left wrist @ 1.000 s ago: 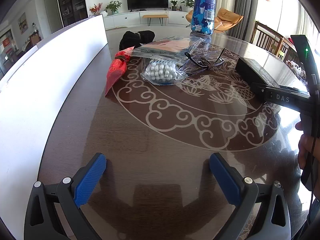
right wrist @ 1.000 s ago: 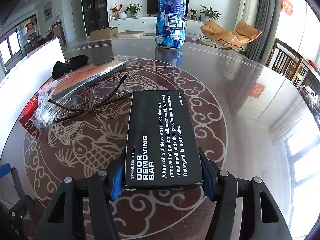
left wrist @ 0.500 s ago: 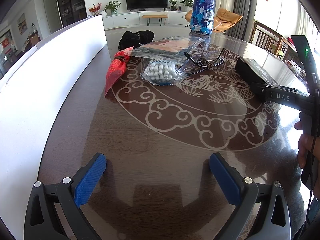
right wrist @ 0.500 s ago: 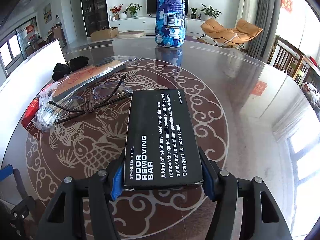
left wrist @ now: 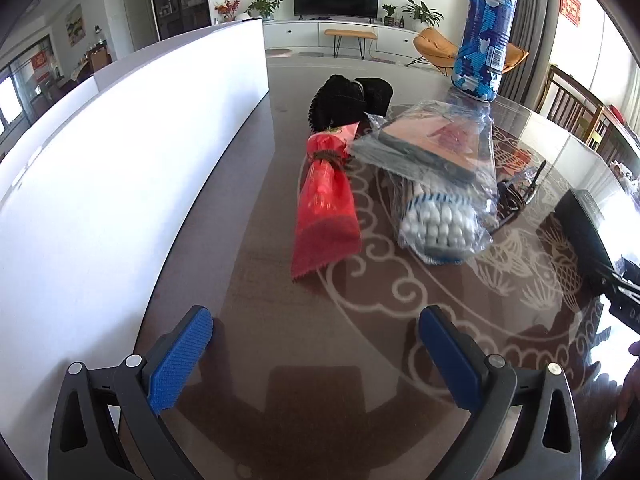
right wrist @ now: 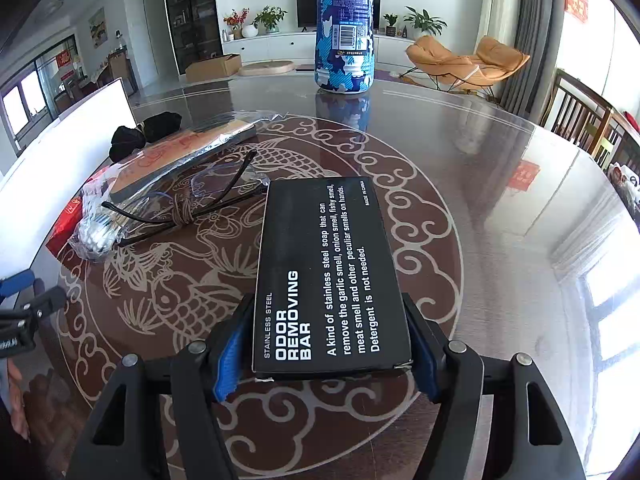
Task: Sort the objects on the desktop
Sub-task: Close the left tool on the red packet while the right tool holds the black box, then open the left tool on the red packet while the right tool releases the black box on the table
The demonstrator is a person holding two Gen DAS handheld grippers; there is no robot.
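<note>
While the left gripper (left wrist: 316, 354) hangs wide apart and empty over the table (left wrist: 280, 344), we would steer it at the red packet (left wrist: 326, 216) lying ahead beside the bag of white beads (left wrist: 438, 228) — straddle its narrow width, not its length. It slants steeply down, the white board (left wrist: 120, 168) close on its left.

In the right view, the right gripper (right wrist: 326, 354) has just been easing its jaws apart, the black box (right wrist: 328, 276) between them and lying flat on the table; a gap shows at the left pad, so the grip looks released. We should back off straight — no dragging. It tilts down, glasses (right wrist: 192, 204) well clear.
</note>
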